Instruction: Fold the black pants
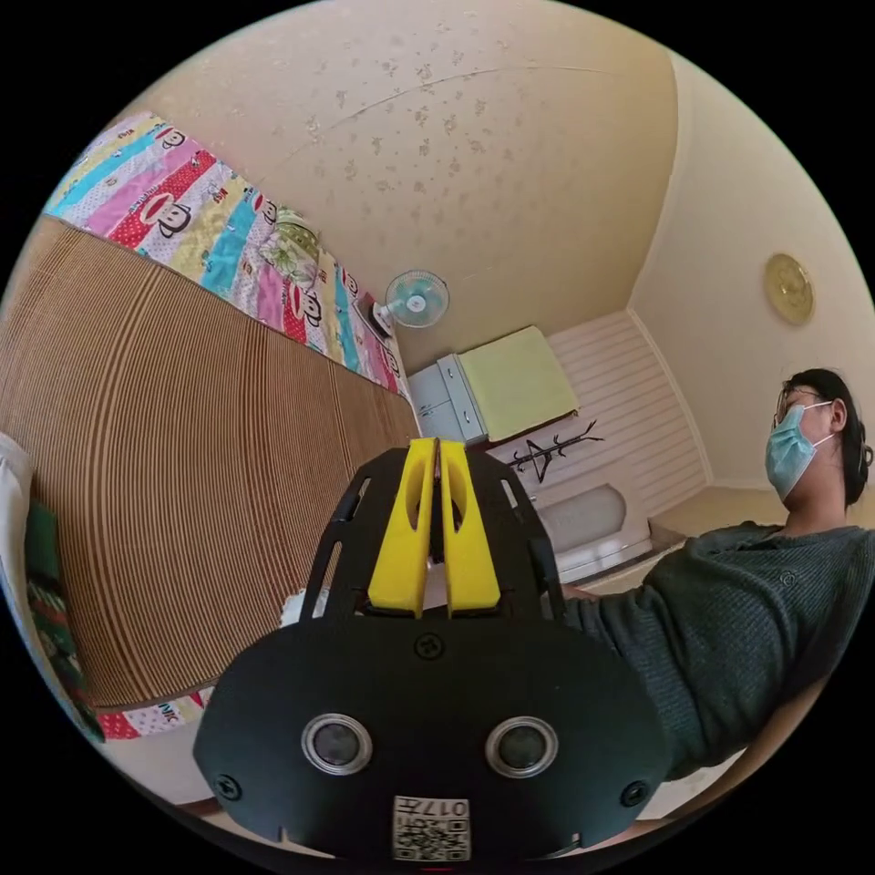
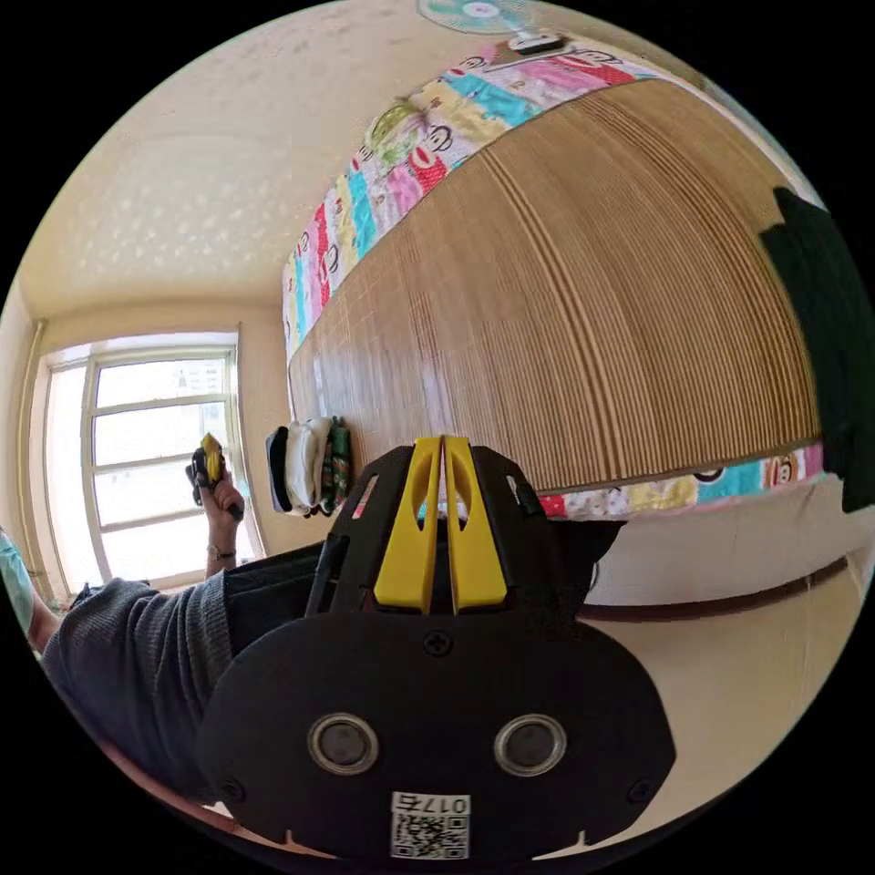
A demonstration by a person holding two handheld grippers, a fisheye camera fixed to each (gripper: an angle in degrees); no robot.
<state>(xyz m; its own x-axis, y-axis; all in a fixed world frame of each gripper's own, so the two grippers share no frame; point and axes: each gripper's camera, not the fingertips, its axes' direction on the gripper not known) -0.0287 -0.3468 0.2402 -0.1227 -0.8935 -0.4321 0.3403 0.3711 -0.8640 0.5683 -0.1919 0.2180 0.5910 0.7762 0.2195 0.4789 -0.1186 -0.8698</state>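
I am holding my left gripper (image 1: 437,444) raised with its two yellow jaws pressed together on nothing. My right gripper (image 2: 442,441) is likewise closed and empty. In the right gripper view, my left hand (image 2: 214,488) is lifted, forearm upright, sleeve (image 2: 137,638) bunched at the elbow.

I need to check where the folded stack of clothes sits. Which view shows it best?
The right gripper view: the folded stack shows several layers, white, dark and green, at the edge of the bamboo mat. The left gripper view catches just a white and green sliver of it at the picture's rim.
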